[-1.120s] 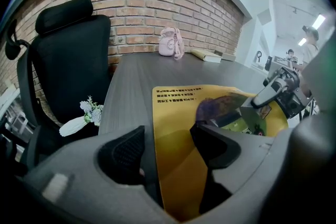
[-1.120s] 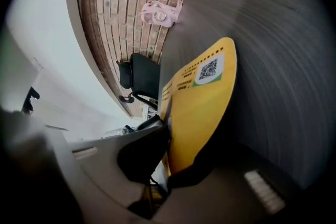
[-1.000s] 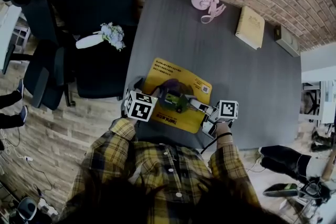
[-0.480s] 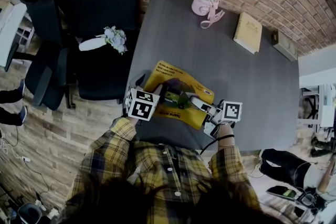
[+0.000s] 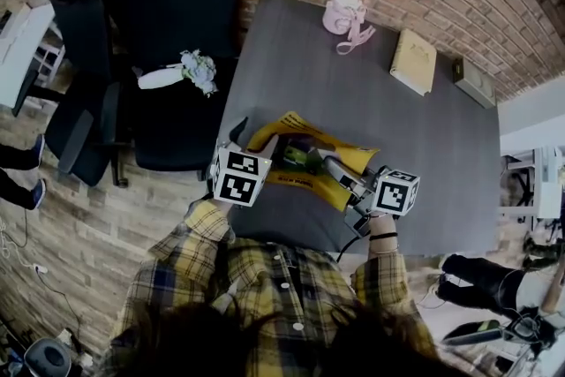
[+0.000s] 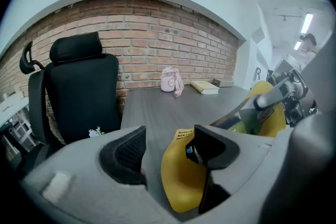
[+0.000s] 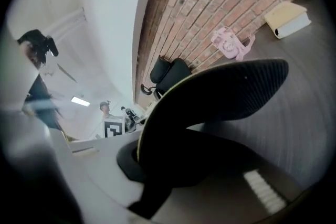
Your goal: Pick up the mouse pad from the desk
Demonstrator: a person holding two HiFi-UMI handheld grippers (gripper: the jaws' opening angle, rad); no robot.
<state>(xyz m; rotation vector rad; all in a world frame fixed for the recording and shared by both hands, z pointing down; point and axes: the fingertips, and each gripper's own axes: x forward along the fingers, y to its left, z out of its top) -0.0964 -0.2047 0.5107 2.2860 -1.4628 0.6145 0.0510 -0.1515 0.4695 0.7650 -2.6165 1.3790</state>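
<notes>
The yellow mouse pad (image 5: pixel 296 181) hangs bowed above the near edge of the dark grey desk (image 5: pixel 415 128), its far edge curled up. My right gripper (image 5: pixel 340 172) is shut on the pad's right end; in the right gripper view the pad's black underside (image 7: pixel 210 107) fills the space at my right gripper (image 7: pixel 157 165). My left gripper (image 5: pixel 258 146) is at the pad's left end. In the left gripper view my left gripper (image 6: pixel 168 149) stands open: the yellow pad (image 6: pixel 181 181) lies against the right finger, with a gap to the left finger.
A pink pouch (image 5: pixel 346 13), a tan book (image 5: pixel 413 60) and a dark flat box (image 5: pixel 477 82) lie at the desk's far side by the brick wall. A black office chair (image 5: pixel 168 31) with a white flower bunch (image 5: pixel 190 69) stands left of the desk.
Both grippers have risen together. The mouse pad, flat on the desk a second ago, has come up with them and now bows and curls.
</notes>
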